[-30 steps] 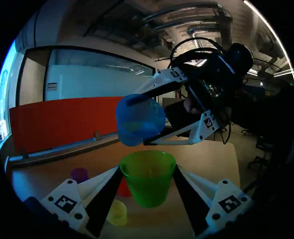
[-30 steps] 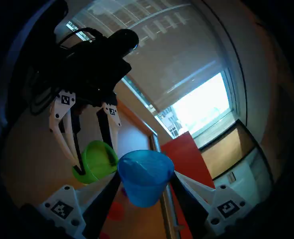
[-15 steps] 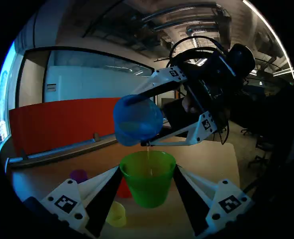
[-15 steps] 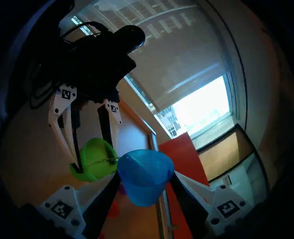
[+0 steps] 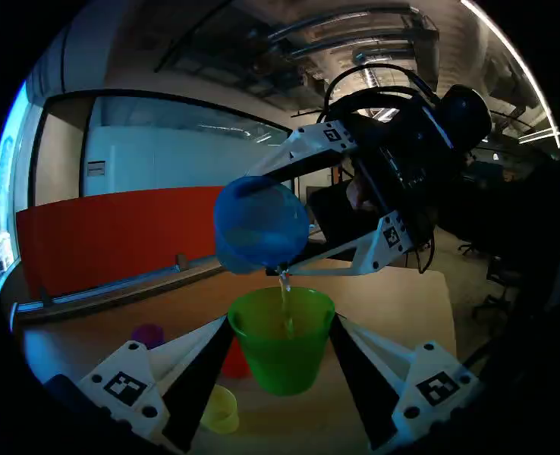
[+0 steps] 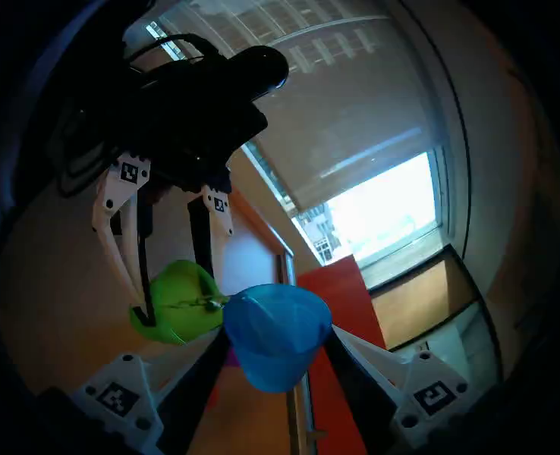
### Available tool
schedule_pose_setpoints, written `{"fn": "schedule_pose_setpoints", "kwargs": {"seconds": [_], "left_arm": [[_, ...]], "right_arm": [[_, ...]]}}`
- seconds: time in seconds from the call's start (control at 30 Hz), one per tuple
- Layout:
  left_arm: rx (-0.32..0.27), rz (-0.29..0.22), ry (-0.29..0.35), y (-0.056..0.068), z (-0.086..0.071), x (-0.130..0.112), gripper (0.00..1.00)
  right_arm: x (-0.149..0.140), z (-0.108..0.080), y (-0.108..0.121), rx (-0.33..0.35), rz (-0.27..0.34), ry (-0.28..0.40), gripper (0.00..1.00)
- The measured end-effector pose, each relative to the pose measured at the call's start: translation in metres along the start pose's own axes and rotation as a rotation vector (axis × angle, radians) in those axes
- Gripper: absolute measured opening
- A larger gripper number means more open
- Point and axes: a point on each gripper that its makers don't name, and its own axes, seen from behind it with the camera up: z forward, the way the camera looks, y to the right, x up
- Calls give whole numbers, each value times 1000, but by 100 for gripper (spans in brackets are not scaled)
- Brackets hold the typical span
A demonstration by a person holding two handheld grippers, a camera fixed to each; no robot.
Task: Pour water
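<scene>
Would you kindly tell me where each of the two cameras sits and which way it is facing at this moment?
Left gripper view: rides on the left gripper, level, facing over the table; its own fingers clasp the green cup; beyond, the right gripper tips the blue cup.
Right gripper view: rides on the right gripper, rolled sideways, facing a window; its own fingers clasp the blue cup.
Shared: both grippers, both cups, and the stream between them.
</scene>
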Motion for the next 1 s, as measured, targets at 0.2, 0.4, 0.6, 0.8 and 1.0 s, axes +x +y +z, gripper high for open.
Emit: {"fn": "schedule_pose_setpoints", "kwargs": {"seconds": [0.2,0.4,0.6,0.8,1.0], "left_arm": [[0,3,-1,1,1,1,87],[-3,4,-2,2,2,2,87],[-4,9,-5,4,3,2,88],[-3,8,-5,4,4,1,87],[-5,11,-5,5,4,2,87]], "right_arm": [[0,-1,0,-1,-13,-1,89],[0,-2,-1,-2,-29,-4,89],[0,-4,1,-4,-40,-6,89],[0,-3,1,-7,-53,-8,89],[0,-2,2,-8,-63,-9,89]]}}
